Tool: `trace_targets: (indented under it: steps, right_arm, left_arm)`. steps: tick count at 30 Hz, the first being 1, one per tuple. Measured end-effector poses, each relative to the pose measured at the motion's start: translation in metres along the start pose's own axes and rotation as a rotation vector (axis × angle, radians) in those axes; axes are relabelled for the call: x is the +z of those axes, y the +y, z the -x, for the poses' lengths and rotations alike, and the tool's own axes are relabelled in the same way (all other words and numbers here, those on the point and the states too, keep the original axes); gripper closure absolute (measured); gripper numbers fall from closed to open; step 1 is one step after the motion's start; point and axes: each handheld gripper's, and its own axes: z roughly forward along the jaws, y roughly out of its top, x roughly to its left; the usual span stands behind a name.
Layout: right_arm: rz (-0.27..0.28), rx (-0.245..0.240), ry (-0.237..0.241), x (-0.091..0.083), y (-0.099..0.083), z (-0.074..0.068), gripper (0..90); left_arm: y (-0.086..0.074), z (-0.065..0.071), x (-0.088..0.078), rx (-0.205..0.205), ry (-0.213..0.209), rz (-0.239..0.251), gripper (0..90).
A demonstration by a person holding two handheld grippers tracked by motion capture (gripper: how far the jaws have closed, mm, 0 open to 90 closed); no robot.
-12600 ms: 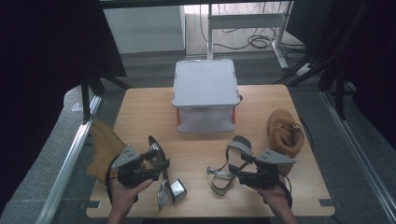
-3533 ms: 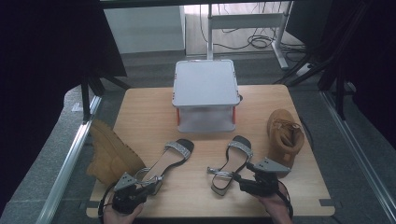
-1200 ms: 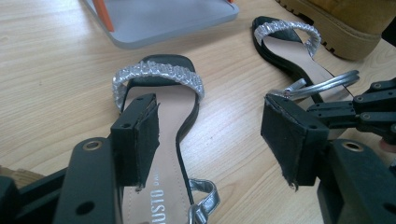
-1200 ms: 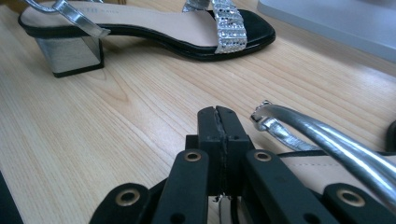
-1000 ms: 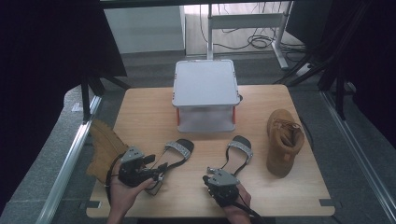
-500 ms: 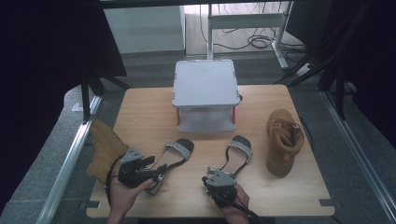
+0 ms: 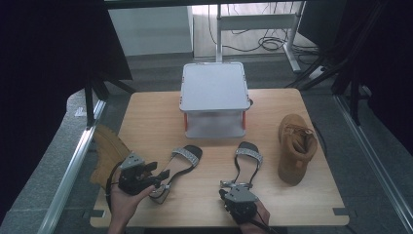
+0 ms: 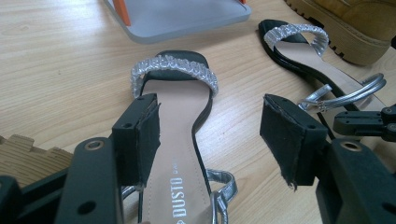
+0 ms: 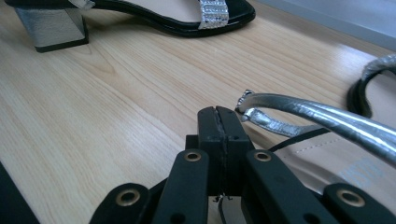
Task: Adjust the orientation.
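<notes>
Two black sandals with glittery toe bands lie on the wooden table (image 7: pixel 146 117). My left gripper (image 7: pixel 156 173) hovers over the heel end of the left sandal (image 7: pixel 182 158). Its jaws stand open, straddling the insole (image 8: pixel 182 116) without pressing it; the gripper (image 8: pixel 212 135) holds nothing. My right gripper (image 7: pixel 229 184) sits at the heel end of the right sandal (image 7: pixel 246 156). In the right gripper view its pads (image 9: pixel 219 121) are shut together with nothing seen between them, and the sandal's silver ankle strap (image 9: pixel 317 114) ends just beside the tip.
A grey stand (image 7: pixel 213 87) with orange legs is at the table's far middle. A tan boot (image 7: pixel 294 148) lies to the right of the sandals. Another tan boot (image 7: pixel 107 151) rests at the table's left edge, by my left hand.
Over the last second nothing has visibly moved. Since 3.5 s ago the left hand came up onto the left sandal's heel end and the right hand shifted left to the right sandal's straps.
</notes>
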Motion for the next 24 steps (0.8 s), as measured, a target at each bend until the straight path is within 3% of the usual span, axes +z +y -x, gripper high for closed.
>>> trace_targets:
  steps: [24]
  right_arm:
    - [0.012,0.088,-0.001,-0.033,-0.023,0.028,89.1]
  left_arm:
    - [-0.003,0.0,-0.001,-0.002,0.01,-0.015,37.4]
